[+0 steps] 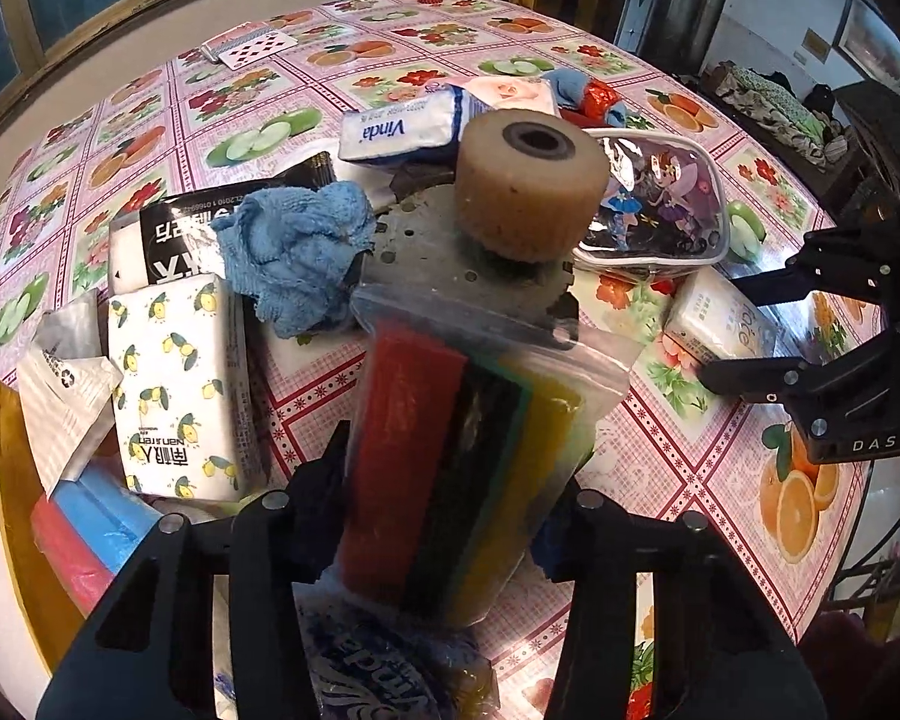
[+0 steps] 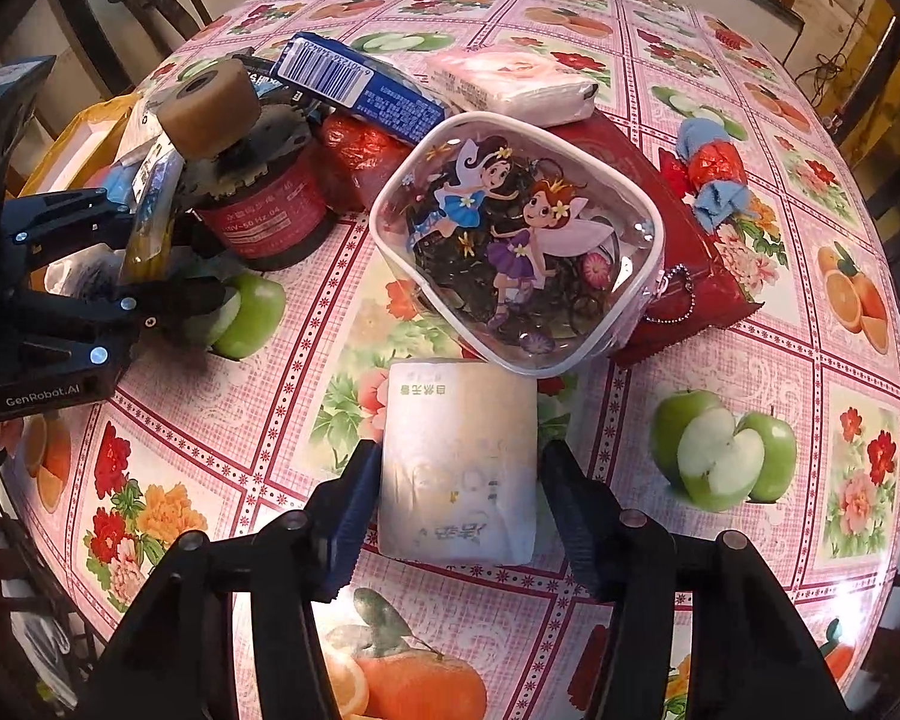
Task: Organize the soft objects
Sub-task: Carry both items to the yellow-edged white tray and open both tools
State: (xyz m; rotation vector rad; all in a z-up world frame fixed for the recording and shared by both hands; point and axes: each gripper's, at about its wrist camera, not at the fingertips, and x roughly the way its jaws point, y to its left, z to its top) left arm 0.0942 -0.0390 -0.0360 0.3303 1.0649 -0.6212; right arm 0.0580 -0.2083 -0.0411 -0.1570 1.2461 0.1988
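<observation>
The left hand-held gripper (image 1: pixel 450 516) clenches a clear bag of coloured sponges (image 1: pixel 480 450) above the worktop (image 1: pixel 660 438). The right hand-held gripper (image 2: pixel 450 516) stands released, straddling a white tissue pack (image 2: pixel 459 462) without touching it.

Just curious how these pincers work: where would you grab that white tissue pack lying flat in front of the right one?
Across its two long sides, coming from the near short end. The white tissue pack lies flat, lengthwise between the right gripper's open jaws.

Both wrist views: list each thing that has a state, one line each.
Left tongs: shut on sponge bag.
Right tongs: open, astride tissue pack, not yet squeezing.
Sponge bag: zip closed, held.
Fairy pouch: closed, lying flat.
Blue cloth: crumpled.
</observation>
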